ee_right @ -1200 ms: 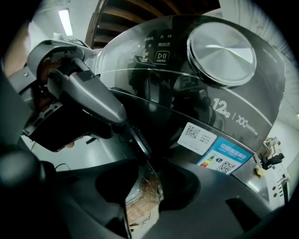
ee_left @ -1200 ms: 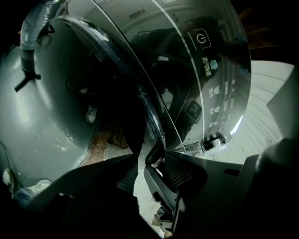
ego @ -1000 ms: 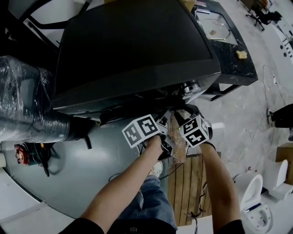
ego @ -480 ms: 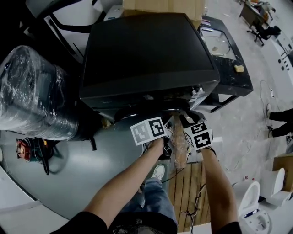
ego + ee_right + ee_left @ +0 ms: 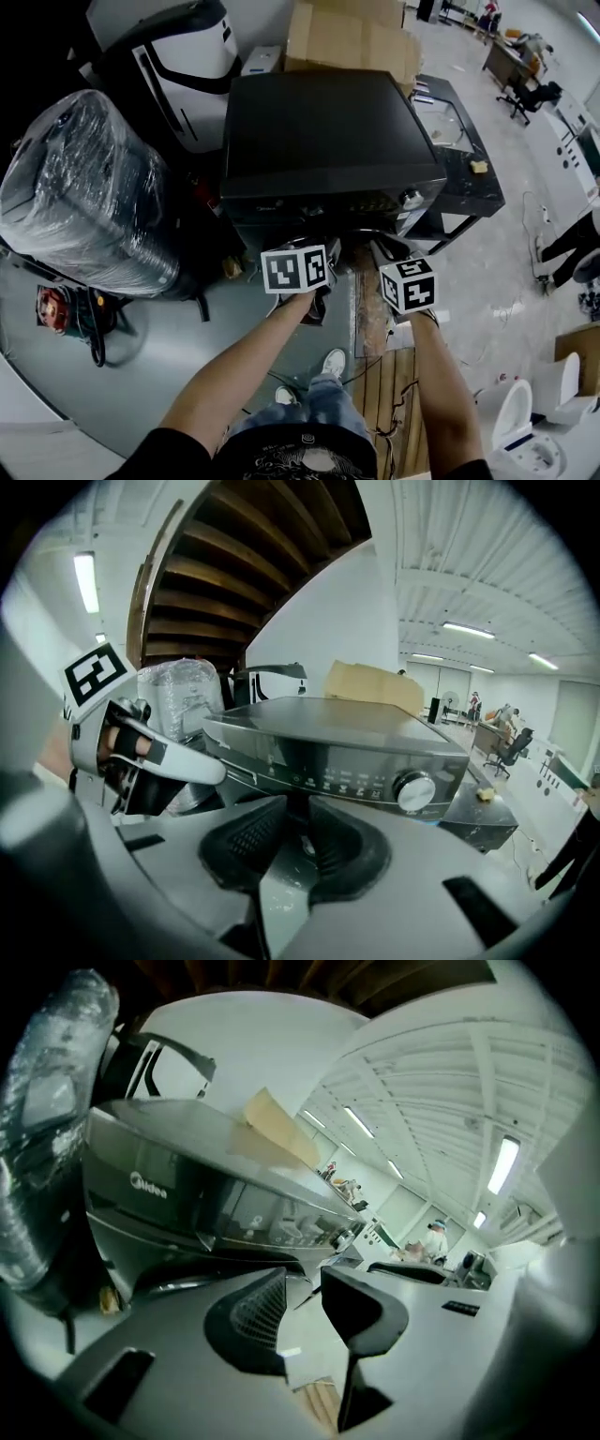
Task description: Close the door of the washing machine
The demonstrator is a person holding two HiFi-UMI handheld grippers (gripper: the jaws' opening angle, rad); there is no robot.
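Dark grey washing machine (image 5: pixel 328 131) dead ahead, and its door (image 5: pixel 183 1277) looks flush with the front under the control panel (image 5: pixel 366 761), so the closing seems done. Left gripper (image 5: pixel 303 1283) and right gripper (image 5: pixel 298 810) hang in front of the machine. Both sets of jaws have just been narrowing, each with a gap and nothing between them.

Black tee (image 5: pixel 300 461), blue jeans (image 5: pixel 323 398); left claw (image 5: pixel 303 1281), right claw (image 5: pixel 297 810) grey, black-padded.

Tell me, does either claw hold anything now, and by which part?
Nothing is held. Both the left claw and the right claw have just been closing, with nothing between their jaws.
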